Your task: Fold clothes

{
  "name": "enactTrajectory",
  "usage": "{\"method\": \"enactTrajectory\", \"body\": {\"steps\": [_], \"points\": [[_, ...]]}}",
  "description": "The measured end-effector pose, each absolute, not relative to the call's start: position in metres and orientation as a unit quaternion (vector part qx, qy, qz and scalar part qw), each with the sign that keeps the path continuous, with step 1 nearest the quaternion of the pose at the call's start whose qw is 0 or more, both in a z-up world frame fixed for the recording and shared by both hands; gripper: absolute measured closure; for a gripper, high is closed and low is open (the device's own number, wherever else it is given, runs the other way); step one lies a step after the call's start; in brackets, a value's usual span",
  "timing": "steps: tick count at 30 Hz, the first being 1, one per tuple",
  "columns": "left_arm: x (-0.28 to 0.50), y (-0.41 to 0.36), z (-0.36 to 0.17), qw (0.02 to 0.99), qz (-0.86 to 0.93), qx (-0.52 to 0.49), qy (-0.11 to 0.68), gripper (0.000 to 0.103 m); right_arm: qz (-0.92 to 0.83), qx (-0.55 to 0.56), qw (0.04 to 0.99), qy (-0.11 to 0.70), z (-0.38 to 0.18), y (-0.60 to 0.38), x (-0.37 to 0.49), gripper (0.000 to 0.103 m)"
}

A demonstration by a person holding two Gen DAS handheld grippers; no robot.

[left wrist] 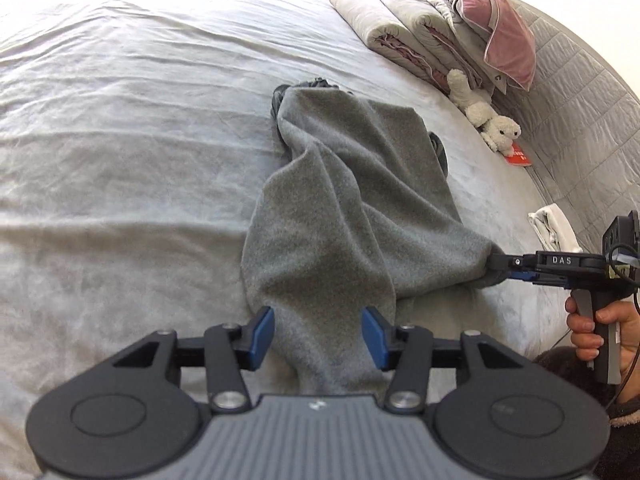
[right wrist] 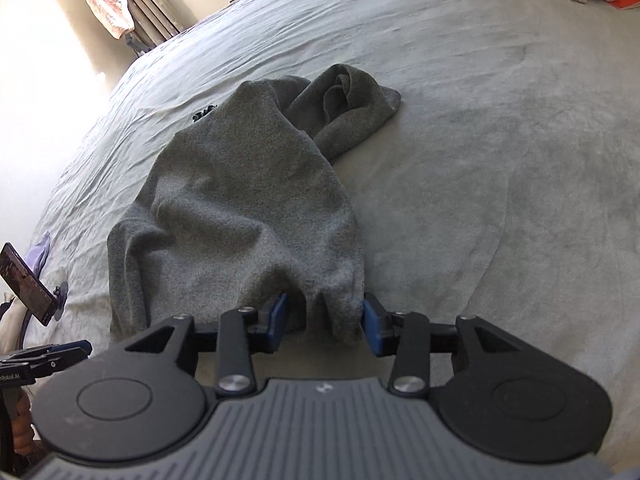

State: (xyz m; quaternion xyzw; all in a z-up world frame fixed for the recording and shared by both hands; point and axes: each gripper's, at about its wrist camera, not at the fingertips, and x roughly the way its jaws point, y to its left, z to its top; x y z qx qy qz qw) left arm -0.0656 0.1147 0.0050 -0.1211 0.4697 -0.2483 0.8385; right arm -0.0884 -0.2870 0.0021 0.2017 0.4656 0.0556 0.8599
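Across the wrinkled pale grey bedsheet (left wrist: 120, 128) we have the rumpled grey fleece garment (left wrist: 340, 200) laid lengthwise, our left gripper (left wrist: 318, 334) and right gripper (right wrist: 324, 322) both parted, pads off its near corners, so smoothing probably precedes our next fold.

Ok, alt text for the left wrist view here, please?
A grey fleece garment lies rumpled on a pale bed sheet, its near edge between the open left gripper. The right gripper reaches its other corner from the right; folded bedding and a plush toy sit beyond.
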Motion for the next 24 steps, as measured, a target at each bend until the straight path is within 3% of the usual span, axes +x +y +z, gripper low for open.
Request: {"method": "enactTrajectory", "body": {"steps": [5,24], "points": [[-0.04,0.11,0.011,0.853,-0.232,-0.127,0.449,0.044,0.053,0.209,0.863,0.457,0.011,-0.285,-0.072,0.055],[0.049,0.088,0.017,0.866,-0.182,-0.15,0.441,0.039,0.048,0.225,0.874,0.428,0.018,-0.265,0.01,0.049]]}}
